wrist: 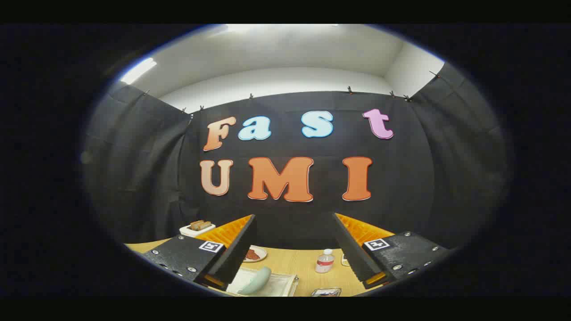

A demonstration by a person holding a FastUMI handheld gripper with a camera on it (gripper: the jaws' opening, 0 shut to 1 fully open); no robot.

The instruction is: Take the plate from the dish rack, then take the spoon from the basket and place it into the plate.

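Note:
My gripper (294, 215) is open, raised above the wooden table (303, 267) and aimed at the booth's back wall, with nothing between its fingers. Low down, just inside the left finger (236, 249), a pale green rounded piece (258, 280) that looks like the plate on edge rests in a whitish rack or tray (281, 285). I cannot make out the rack's details.
A small dish with reddish food (255, 254) lies beyond the rack. A little clear bottle with a red label (324, 261) stands by the right finger. A white toaster-like box with bread (197, 228) sits far left. A dark-edged item (326, 292) lies at the near edge.

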